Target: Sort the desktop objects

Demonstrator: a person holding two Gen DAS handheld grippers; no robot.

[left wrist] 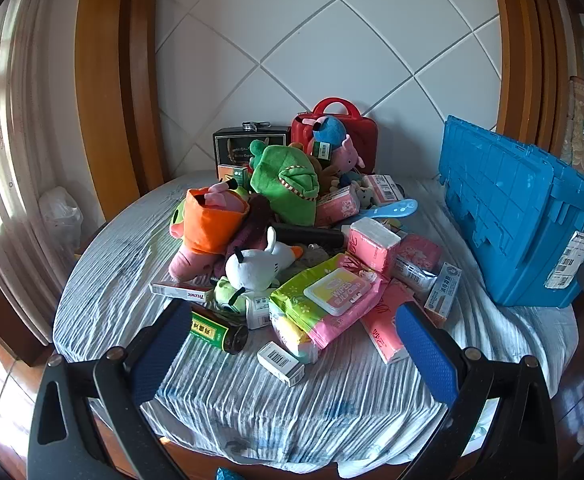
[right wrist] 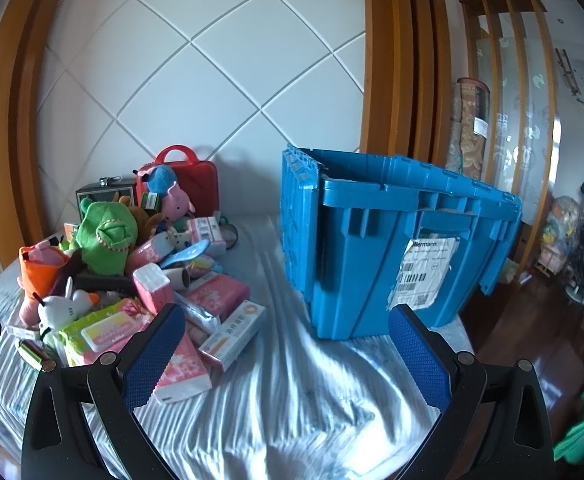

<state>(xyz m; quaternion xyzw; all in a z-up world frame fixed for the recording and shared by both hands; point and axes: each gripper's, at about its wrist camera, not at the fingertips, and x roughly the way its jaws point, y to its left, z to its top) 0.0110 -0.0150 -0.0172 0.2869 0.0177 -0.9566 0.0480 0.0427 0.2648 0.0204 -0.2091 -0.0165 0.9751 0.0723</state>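
A heap of objects covers the middle of the round table (left wrist: 140,292): a green plush (left wrist: 288,184), an orange-and-pink plush (left wrist: 212,224), a white plush (left wrist: 258,266), a wipes pack (left wrist: 327,296), pink tissue packs (left wrist: 373,242), a dark bottle with a green label (left wrist: 222,332) and a small white box (left wrist: 280,363). My left gripper (left wrist: 295,344) hangs open just short of the heap, nothing between its blue pads. My right gripper (right wrist: 288,356) is open over bare cloth, between the heap (right wrist: 132,272) and a blue crate (right wrist: 391,248).
The blue crate (left wrist: 523,216) stands at the table's right side, its lid flap upright. A red carry case (left wrist: 347,136) and a black box (left wrist: 248,146) stand at the back against the tiled wall. Curtains hang at the left; wooden floor shows around the table.
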